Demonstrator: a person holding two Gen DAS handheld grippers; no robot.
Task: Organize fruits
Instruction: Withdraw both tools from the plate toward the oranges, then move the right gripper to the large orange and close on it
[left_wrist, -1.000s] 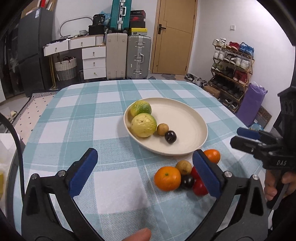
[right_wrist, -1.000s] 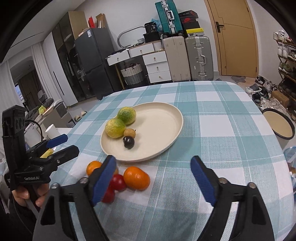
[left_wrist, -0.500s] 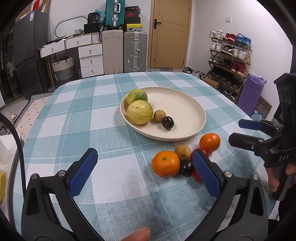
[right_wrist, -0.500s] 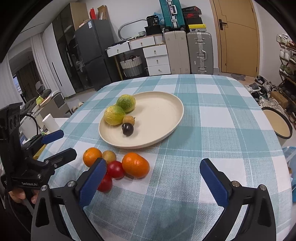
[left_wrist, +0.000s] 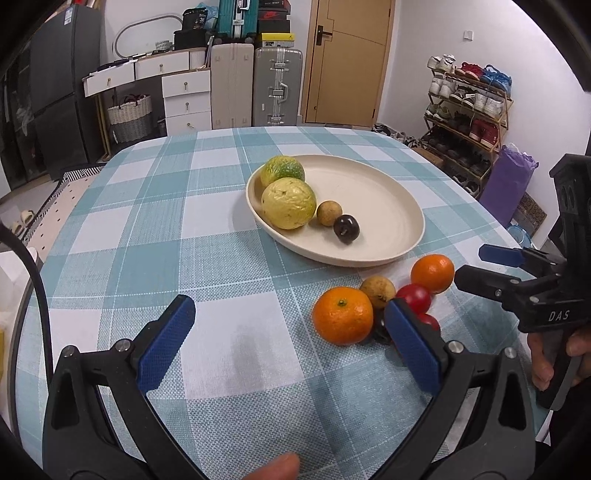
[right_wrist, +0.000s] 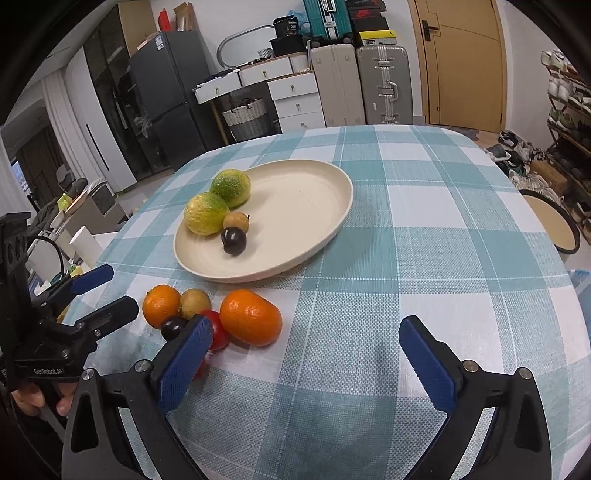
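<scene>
Checked blue and white cloth (left_wrist: 236, 332) covers the table. On it sits a cream plate (left_wrist: 384, 206) (right_wrist: 306, 206) with four fruits on its left part: a green and yellow fruit (left_wrist: 282, 170) at the far side, a yellow fruit (left_wrist: 289, 203), a small brown fruit (left_wrist: 328, 213) and a dark plum (left_wrist: 346, 229). Near the plate, on the cloth, more fruits huddle together: two oranges (right_wrist: 250, 322) (right_wrist: 161, 301), a tan fruit (right_wrist: 195, 302), red tomatoes (left_wrist: 413, 297) and another dark plum (right_wrist: 173, 328). The left gripper (left_wrist: 291, 343) has its jaws wide apart and holds nothing. The right gripper (right_wrist: 306, 358) is wide apart too, with nothing between its jaws.
</scene>
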